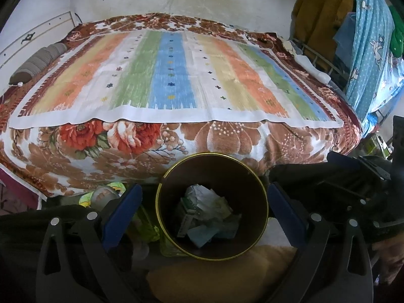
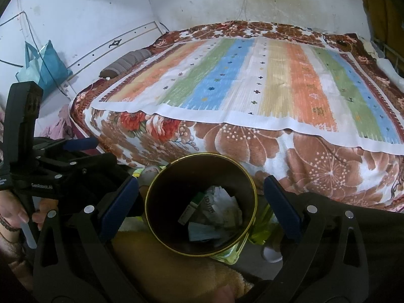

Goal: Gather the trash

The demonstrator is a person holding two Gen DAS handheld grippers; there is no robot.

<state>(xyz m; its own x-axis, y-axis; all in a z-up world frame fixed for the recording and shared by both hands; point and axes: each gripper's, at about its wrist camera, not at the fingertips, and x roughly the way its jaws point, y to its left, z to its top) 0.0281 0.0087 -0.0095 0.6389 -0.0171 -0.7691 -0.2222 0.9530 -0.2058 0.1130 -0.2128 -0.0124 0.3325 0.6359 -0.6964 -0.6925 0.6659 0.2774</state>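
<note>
Left gripper [image 1: 202, 203] and right gripper [image 2: 200, 198]: fingers spread wide, empty, both above the dark gold-rimmed bin [image 1: 161, 202]. Bin stands on the floor beside the bed [image 1: 176, 75]. Crumpled paper trash [image 1: 207, 212] lies inside.

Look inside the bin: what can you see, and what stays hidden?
Inside the bin lies crumpled white paper, a small green-and-white carton and a blue scrap. The pile covers the bin's bottom, so anything beneath cannot be seen.

left tool [image 2: 78, 146] body: "GenRobot.AI" | bin [image 2: 176, 248] paper [image 2: 212, 205]: print unreadable
</note>
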